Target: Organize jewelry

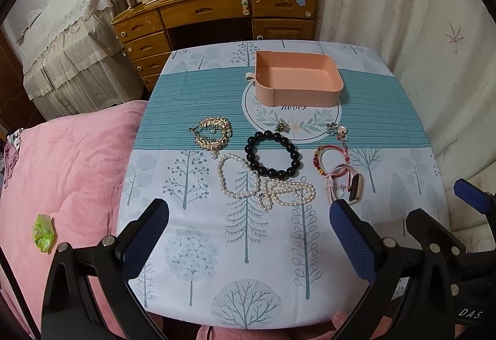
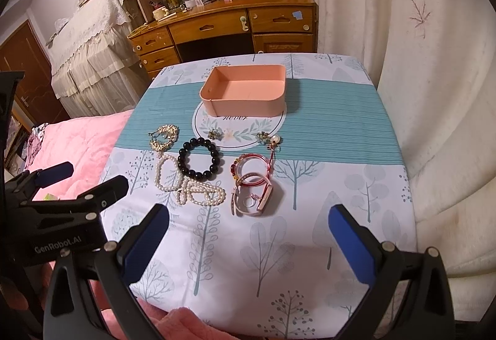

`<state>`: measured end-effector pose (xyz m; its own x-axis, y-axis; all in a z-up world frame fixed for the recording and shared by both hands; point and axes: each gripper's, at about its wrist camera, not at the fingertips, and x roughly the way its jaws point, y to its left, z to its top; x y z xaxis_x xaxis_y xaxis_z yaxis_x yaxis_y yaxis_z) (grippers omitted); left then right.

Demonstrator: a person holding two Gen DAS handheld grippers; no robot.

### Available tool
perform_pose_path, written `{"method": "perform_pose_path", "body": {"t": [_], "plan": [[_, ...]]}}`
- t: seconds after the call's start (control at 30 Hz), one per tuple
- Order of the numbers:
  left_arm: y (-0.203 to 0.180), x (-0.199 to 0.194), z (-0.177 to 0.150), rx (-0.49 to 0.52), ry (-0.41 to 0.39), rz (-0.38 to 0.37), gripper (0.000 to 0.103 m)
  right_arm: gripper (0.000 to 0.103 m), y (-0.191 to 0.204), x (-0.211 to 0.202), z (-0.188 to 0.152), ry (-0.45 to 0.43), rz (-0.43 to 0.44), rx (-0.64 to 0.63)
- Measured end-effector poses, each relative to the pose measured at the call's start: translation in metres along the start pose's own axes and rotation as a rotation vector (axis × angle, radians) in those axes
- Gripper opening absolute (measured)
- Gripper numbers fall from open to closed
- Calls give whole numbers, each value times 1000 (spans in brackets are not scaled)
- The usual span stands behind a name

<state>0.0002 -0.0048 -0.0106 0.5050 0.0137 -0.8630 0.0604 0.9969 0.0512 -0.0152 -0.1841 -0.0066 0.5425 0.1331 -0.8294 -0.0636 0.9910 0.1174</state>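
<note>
While I hold both grippers above the near edge of the table, nothing is between their fingers. My left gripper is spread wide and empty, with its blue pads over the tree-printed cloth. My right gripper is also spread wide and empty, and it hangs beside the left one, toward the near right corner.

All the jewelry lies on the cloth in a loose group across the middle of the table. A pink tray stands toward the far edge, with nothing inside it. Nearer to me, a gold hair clip lies toward the left edge. A black bead bracelet is in the centre, and a white pearl necklace is coiled just in front of it; one loop of the necklace goes under the black beads or touches them, I cannot tell which. Two small earrings rest on the round printed wreath between the bracelet and the tray, well apart from each other. Toward the right edge there is a red bangle with a red cord, and a pink watch lies against it on the near side. A small ring lies within the curve of the watch strap.
</note>
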Motion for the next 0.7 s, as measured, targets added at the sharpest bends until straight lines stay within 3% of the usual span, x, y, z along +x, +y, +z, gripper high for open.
{"method": "perform_pose_path", "body": {"t": [0.7], "plan": [[4,-4,-6,-14,18,-2,103,103,7,-6,-8,11,7,-12]]}}
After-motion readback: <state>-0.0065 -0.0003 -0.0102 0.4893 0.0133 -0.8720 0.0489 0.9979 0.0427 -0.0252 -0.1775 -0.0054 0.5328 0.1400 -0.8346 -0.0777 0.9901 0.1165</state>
